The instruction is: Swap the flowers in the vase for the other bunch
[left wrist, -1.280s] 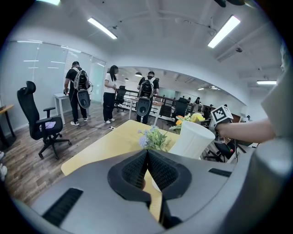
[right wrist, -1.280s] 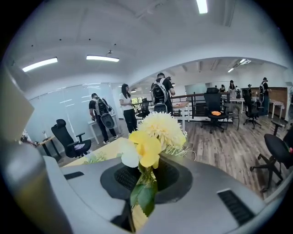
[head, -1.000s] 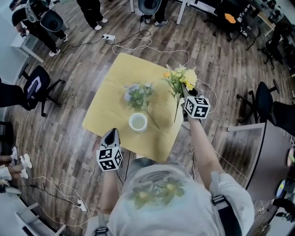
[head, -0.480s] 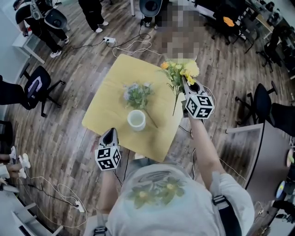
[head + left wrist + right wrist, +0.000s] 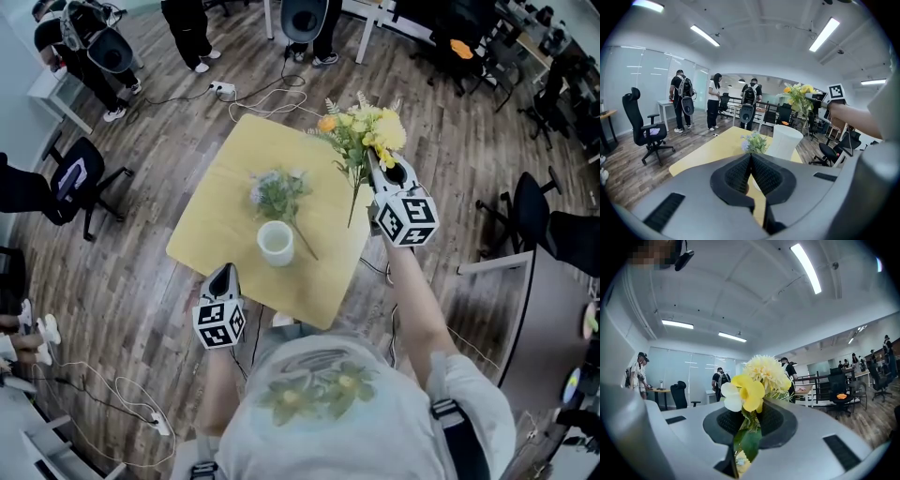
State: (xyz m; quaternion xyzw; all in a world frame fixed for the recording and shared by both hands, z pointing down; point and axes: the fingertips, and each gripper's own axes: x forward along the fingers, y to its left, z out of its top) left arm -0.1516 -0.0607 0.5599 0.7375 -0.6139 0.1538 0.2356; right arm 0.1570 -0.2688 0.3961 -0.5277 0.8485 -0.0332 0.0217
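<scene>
Hoisting the yellow bunch (image 5: 361, 139) higher above the worktop (image 5: 220, 183), the right gripper (image 5: 377, 171) kept its fingers clenched on the stems, the left gripper (image 5: 225, 270) clenched on nothing, so the vase (image 5: 278, 245) sat empty beside the purple bunch (image 5: 278, 193).

Square yellow counter (image 5: 232, 161), standing on a wood-plank floor (image 5: 131, 272), one corner pointing away from the camera. Two items on it. A white vase (image 5: 278, 243) stands upright near the middle. A bunch of pale blue flowers (image 5: 278, 192) lies flat just beyond it, its stem running past the vase's right side. White cables (image 5: 272, 89) trail over the floor beyond the far corner.
</scene>
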